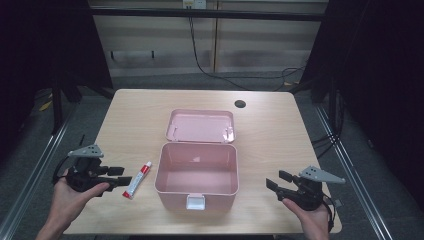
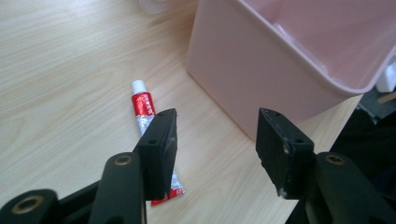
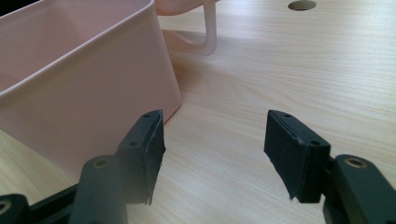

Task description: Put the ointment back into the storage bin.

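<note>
On the light wooden table (image 1: pixel 130 120) in front of me sits a pink plastic storage box (image 1: pixel 196 176), open and empty, with a white latch (image 1: pixel 195 202) on its near wall. Its pink lid (image 1: pixel 201 126) lies upturned on the table just behind it, touching or almost touching the box's far rim. Beyond the lid, toward the far right of the table, there is a round cable hole (image 1: pixel 240 104).

A small red and white tube (image 1: pixel 137 180) lies flat on the table just left of the box, near but apart from it, its white cap pointing away from me and slightly toward the box.

My left hand (image 1: pixel 75 196) holds the left tool (image 1: pixel 122 175) low over the table's near left part, aimed toward the tube and the box. In the left gripper view its jaws stand wide apart and hold nothing; the tube (image 2: pixel 148 122) runs under the left jaw, and the box's pink wall (image 2: pixel 261 79) rises beyond the gap between them.

My right hand (image 1: pixel 311 216) holds the right tool (image 1: pixel 275 181) near the table's right front corner, pointing left toward the box and well apart from it. In the right gripper view its jaws are likewise spread wide with nothing between them but bare table; the box's side (image 3: pixel 84 79) stands at the left and the lid's handle (image 3: pixel 208 32) shows behind it.
</note>
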The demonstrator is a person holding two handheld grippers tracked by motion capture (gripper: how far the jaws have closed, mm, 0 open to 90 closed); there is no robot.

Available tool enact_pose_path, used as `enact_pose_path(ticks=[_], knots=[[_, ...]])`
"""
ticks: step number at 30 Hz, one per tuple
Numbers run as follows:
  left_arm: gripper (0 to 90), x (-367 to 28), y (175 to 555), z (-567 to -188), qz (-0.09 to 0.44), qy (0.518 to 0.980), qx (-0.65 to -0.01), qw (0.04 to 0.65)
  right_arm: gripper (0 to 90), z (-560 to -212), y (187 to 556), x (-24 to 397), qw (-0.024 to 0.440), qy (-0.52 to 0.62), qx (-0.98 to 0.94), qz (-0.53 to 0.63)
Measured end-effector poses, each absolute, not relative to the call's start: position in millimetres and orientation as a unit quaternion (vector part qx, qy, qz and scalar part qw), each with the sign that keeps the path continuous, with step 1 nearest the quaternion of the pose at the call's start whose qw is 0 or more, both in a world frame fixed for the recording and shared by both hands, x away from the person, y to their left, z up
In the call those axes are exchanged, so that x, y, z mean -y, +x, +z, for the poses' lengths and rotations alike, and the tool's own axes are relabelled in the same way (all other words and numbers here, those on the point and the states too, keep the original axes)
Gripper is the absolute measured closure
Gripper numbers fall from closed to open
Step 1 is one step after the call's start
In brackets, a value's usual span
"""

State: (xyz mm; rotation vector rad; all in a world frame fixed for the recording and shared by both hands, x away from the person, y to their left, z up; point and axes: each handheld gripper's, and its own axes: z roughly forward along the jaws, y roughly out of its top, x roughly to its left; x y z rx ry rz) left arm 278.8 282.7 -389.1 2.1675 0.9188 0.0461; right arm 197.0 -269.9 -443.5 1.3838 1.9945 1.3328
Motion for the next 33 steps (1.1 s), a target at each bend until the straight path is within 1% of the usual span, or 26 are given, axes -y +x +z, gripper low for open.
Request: enact_pose_path(ticks=[3,6,10,13,16,18,21,24,25,28,31,33], knots=[[49.6,-279.8,283.9,-389.1,0.007,0.854,-0.352,0.383,37.6,-443.4,196.7,269.1,0.183,0.490,-0.710,0.472],[45.4,-277.6,288.8,-388.7,-0.010,0.855,-0.349,0.383,37.7,-443.9,197.1,268.8,0.181,0.491,-0.712,0.469],[45.3,-274.9,294.9,-386.7,-0.024,0.857,-0.355,0.373,37.7,-444.8,197.6,269.5,0.181,0.496,-0.712,0.463],[47.8,-271.5,299.7,-384.4,-0.012,0.870,-0.352,0.346,38.0,-445.0,197.6,269.3,0.181,0.496,-0.712,0.462],[47.7,-269.1,303.4,-383.1,-0.011,0.875,-0.349,0.335,38.0,-444.7,197.3,269.0,0.182,0.496,-0.712,0.463],[45.9,-267.0,305.8,-383.3,-0.013,0.881,-0.342,0.326,38.0,-445.1,197.8,269.1,0.181,0.495,-0.713,0.463],[47.2,-262.8,310.2,-386.5,-0.010,0.889,-0.341,0.304,38.0,-444.3,197.3,268.9,0.183,0.495,-0.711,0.465],[47.5,-261.2,312.2,-388.4,-0.014,0.890,-0.342,0.303,38.0,-444.3,197.2,269.1,0.183,0.495,-0.711,0.465],[47.0,-261.0,313.8,-389.7,-0.017,0.889,-0.344,0.303,38.0,-444.3,197.3,269.3,0.184,0.494,-0.710,0.466],[41.2,-259.2,318.4,-391.1,-0.031,0.892,-0.343,0.291,38.1,-444.4,197.2,269.4,0.184,0.497,-0.710,0.464],[42.0,-257.2,322.5,-391.1,-0.043,0.890,-0.353,0.284,38.1,-444.5,197.5,269.2,0.183,0.497,-0.710,0.464],[42.0,-255.3,326.0,-393.1,-0.043,0.890,-0.363,0.274,38.1,-444.7,197.6,268.6,0.182,0.495,-0.712,0.463]])
